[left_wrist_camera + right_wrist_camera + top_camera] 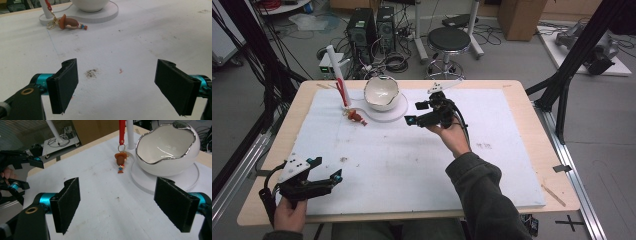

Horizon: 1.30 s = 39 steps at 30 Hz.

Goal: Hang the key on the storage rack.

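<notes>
While both tools hang empty above the white foam mat (412,160), the right gripper (422,113) sits with jaws spread wide, nothing between them, hovering just beside the round white base plate (398,114) that carries the white egg-shaped ceramic bowl with a silver rim (381,93). From this gripper the small brown-hatted figurine keychain (355,116) lies off across the front of the bowl, on the mat at the plate's edge; in the right gripper view it sits ahead and slightly left of centre (120,162), lying flat, its long axis running roughly along the line of approach, hat end toward the post. Its ring hooks to a red strap (121,131) that hangs from the white upright post (336,62) of the stand. Judgement: a reach forward past the bowl's near side would bring the jaws to it, closing across the figure's narrow width. The left gripper (323,169), also spread wide and empty, is held low at the near left corner of the mat, well apart from the keychain, which shows far ahead in the left gripper view (71,23). The right hand is clearly the nearer one. A dark smudge (91,72) marks the mat just ahead of the left jaws.
</notes>
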Motion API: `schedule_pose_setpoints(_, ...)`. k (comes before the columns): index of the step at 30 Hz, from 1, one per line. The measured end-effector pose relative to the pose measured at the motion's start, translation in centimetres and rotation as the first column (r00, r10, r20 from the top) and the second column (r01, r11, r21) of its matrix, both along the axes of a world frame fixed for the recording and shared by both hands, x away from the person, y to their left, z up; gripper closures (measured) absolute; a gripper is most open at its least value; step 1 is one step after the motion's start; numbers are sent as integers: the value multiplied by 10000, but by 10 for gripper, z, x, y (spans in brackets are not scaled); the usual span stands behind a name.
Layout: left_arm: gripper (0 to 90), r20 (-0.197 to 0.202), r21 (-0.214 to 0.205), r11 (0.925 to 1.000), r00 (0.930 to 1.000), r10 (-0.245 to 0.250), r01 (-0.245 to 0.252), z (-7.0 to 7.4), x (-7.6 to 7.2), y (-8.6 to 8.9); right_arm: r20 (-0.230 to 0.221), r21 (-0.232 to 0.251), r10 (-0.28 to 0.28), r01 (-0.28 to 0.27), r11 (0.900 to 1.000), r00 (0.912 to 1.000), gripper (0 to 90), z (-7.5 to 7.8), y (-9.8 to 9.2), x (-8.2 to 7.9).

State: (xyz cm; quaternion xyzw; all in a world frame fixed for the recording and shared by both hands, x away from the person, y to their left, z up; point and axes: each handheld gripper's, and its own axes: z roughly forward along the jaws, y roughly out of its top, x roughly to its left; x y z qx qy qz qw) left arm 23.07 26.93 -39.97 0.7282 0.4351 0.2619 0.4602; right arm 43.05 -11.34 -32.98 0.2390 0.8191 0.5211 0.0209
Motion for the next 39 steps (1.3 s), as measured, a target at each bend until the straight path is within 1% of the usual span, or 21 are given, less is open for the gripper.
schedule_pose_setpoints(2, 195, 1, -24, 10000, 10000, 19, -19, 0, 0, -1, -49, -10, -35, 35, 10000, 10000, 202, -1, -4, -2)
schedule_pose_setpoints(7, 195, -5, -26, 10000, 10000, 18, -18, 0, 0, -1, 14, 88, -173, 173, 9998, 9998, 201, -3, -13, -4)
schedule_pose_setpoints(15, 195, -1, -34, 10000, 10000, 25, -25, -1, 1, 0, 25, 149, -263, 262, 9995, 9997, 197, -5, -23, -7)
schedule_pose_setpoints(16, 195, 1, -22, 10000, 10000, 16, -16, 0, 1, 0, -23, 131, -284, 285, 9995, 9996, 196, -5, -24, -8)
schedule_pose_setpoints(26, 195, -4, -28, 10000, 10000, 28, -28, 0, 1, 0, 46, 112, -372, 371, 9992, 9993, 194, -10, -34, -13)
schedule_pose_setpoints(36, 195, -32, -58, 10000, 10000, 25, -25, -1, 1, 0, 13, 122, -544, 543, 9984, 9985, 189, -16, -48, -19)
schedule_pose_setpoints(39, 195, -58, -88, 10000, 10000, -3, 2, -1, 1, 0, 35, 36, -622, 622, 9981, 9981, 184, -19, -52, -22)
